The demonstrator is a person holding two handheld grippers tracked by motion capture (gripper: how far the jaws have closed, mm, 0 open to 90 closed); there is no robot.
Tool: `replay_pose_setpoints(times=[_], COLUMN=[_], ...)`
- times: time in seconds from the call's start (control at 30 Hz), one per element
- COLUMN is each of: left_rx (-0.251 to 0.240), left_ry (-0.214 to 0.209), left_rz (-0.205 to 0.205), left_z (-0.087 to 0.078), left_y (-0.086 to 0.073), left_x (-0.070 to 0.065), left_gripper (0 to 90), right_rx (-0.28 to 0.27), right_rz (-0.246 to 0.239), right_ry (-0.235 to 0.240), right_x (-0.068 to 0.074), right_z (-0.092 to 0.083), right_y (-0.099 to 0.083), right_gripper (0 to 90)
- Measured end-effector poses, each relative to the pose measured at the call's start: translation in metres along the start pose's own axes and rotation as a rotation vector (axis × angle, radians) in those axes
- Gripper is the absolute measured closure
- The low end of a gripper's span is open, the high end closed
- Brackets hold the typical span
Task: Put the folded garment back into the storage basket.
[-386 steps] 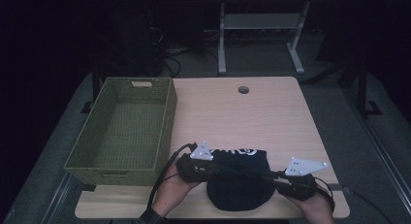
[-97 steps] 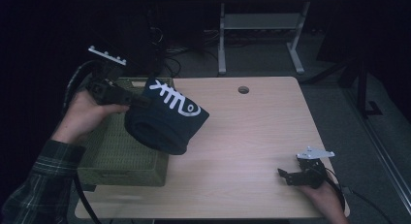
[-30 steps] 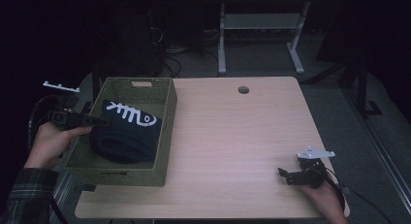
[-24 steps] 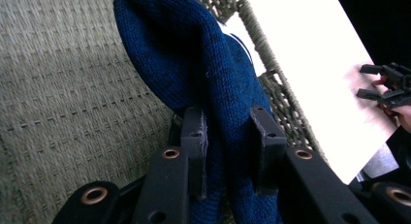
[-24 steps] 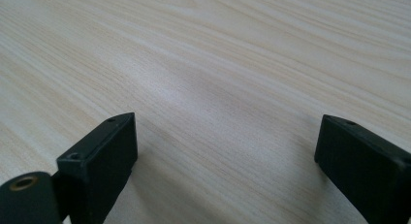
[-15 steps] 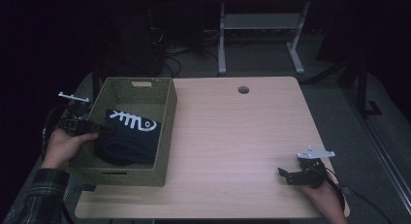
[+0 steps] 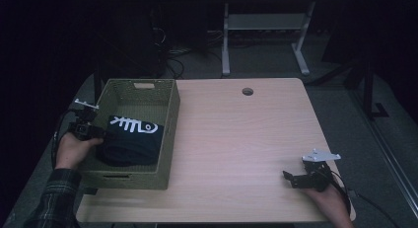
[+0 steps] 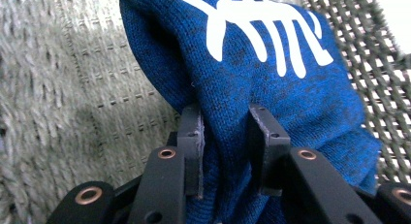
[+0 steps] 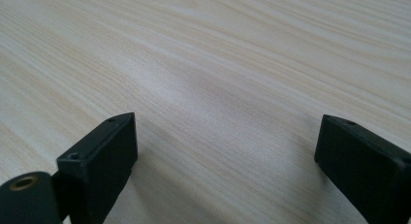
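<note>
Woven basket walls ring left gripper; jaws just opening, blue sweater fold still between pads. Right gripper released over bare table.

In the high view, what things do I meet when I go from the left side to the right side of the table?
Left gripper → blue garment in the green basket → round hole in the table → right gripper.

Black left tongs with brass-ringed screws (grey plate on top), trailing cable, plaid sleeve.
</note>
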State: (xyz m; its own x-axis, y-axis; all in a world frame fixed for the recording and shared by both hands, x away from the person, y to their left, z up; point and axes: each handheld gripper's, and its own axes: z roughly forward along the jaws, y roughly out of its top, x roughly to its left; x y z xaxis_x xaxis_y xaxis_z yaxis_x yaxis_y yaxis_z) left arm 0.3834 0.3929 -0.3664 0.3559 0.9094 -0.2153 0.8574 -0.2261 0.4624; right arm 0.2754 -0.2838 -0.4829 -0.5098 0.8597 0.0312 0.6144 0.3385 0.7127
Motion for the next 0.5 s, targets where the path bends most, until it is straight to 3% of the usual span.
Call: replay_pose_setpoints(times=[0.2,0.5], left_rx=[-0.006,-0.058], left_ry=[0.034,0.058], left_rz=[0.025,0.024], left_z=[-0.003,-0.021], left_y=[0.000,-0.001], left_x=[0.000,0.004], left_gripper=[60.2,44.5], right_rx=[0.000,0.000], right_rz=[0.000,0.000], right_ry=[0.000,0.000], right_x=[0.000,0.000], right_z=[0.000,0.000], right_y=[0.000,0.000], right_gripper=[7.8,7.8])
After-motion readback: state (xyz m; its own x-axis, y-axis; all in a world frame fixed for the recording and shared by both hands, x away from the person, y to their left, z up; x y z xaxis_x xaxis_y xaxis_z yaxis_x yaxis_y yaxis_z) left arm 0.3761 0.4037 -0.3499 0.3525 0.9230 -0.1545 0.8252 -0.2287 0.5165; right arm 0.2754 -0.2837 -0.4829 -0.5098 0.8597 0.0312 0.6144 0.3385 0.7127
